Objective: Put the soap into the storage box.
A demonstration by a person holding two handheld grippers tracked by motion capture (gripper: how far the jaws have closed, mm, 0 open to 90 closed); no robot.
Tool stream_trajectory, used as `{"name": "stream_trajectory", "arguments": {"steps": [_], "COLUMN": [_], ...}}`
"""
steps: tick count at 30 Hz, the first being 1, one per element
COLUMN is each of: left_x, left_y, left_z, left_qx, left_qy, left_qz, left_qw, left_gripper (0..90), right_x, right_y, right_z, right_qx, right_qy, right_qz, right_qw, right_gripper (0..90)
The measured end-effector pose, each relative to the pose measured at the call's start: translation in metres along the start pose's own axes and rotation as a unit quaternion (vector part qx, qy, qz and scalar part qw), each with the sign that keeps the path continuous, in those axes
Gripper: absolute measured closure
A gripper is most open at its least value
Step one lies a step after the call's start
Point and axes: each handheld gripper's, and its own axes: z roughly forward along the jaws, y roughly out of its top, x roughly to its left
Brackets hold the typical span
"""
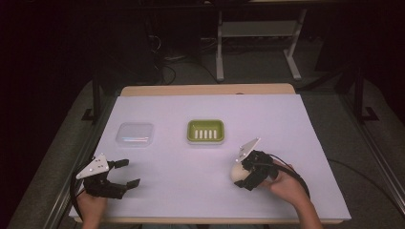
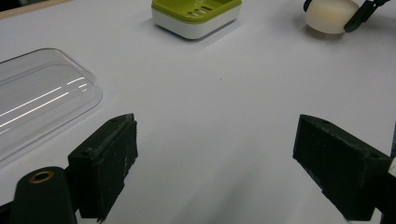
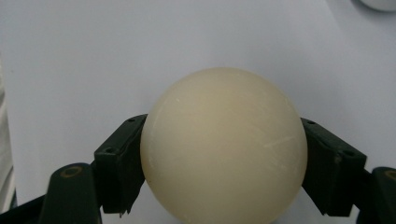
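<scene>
I'm clamping my right gripper (image 3: 224, 154) onto the cream soap ball (image 3: 224, 144) at lower centre; my left gripper (image 2: 215, 168) is resting with its jaws apart, holding nothing.

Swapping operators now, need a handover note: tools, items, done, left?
Right tool: shut on the cream rounded soap bar, near the table's front right, apparently not yet lifted.
Left tool: open, holding nothing, at the front left.
Green slotted soap dish on a white base: mid-table, nothing in it.
Clear plastic lid: lies left of the dish.
Done: soap gripped.
Left, probably: set soap in the dish, then cover it with the lid.
</scene>
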Motion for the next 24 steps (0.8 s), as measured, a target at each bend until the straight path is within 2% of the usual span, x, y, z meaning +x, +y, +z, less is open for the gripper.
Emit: {"name": "stream_trajectory", "arguments": {"steps": [9,15,24], "left_x": [0.002,0.002,0.001], "left_y": [-0.001,-0.001,-0.001], "left_z": [-0.001,-0.001,0.000], "left_qx": [-0.002,-0.003,-0.002], "left_qy": [0.002,0.003,0.004], "left_qz": [-0.006,-0.005,-0.008], "left_qw": [1.0000,1.0000,1.0000], "left_gripper": [13.3,13.3,13.3], "right_x": [-0.005,-0.010,-0.016], "right_y": [0.007,0.013,0.023], "right_z": [-0.002,-0.008,-0.007], "right_qx": [-0.005,-0.018,-0.012], "right_qy": [0.007,0.012,0.014], "right_qz": [-0.001,-0.003,-0.009], "right_qw": [1.0000,0.9998,0.9998], "right_gripper": [23.3,23.3,23.3]}}
